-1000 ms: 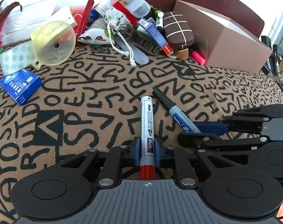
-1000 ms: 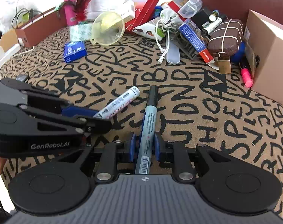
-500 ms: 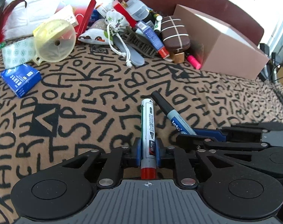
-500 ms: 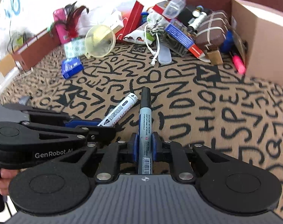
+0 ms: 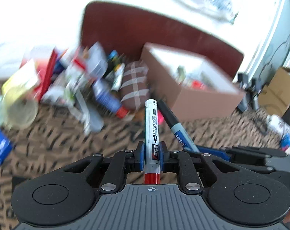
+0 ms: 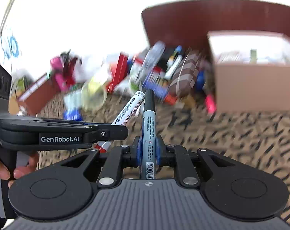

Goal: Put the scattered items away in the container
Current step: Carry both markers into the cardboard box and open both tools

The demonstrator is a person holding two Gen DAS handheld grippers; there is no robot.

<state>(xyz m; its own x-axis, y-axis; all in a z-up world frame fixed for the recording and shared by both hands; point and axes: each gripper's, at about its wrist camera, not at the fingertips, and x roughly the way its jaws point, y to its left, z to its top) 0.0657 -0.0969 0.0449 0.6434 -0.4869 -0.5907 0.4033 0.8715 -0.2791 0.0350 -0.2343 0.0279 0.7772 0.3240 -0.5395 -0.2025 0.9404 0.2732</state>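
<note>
My left gripper point(image 5: 152, 154) is shut on a white board marker with a red end point(image 5: 152, 130), held above the patterned cloth and pointing toward the open cardboard box point(image 5: 192, 95). My right gripper point(image 6: 147, 149) is shut on a grey marker with a black cap point(image 6: 148, 132), also lifted. Each marker shows in the other view: the grey one in the left wrist view point(image 5: 180, 134), the white one in the right wrist view point(image 6: 128, 113). The box point(image 6: 256, 86) stands ahead on the right with several items inside.
A blurred pile of scattered items point(image 5: 78, 80) lies along the far edge: a yellow funnel point(image 5: 20, 111), a brown plaid pouch point(image 5: 134, 84), a blue box point(image 5: 0, 147), a pink highlighter point(image 6: 210, 103). A dark red headboard point(image 5: 145, 28) stands behind. Another cardboard box point(image 5: 279, 94) sits far right.
Both grippers have lifted off the cloth with their markers and swung up toward the cardboard box. The view is now motion-blurred and the box's open top shows.
</note>
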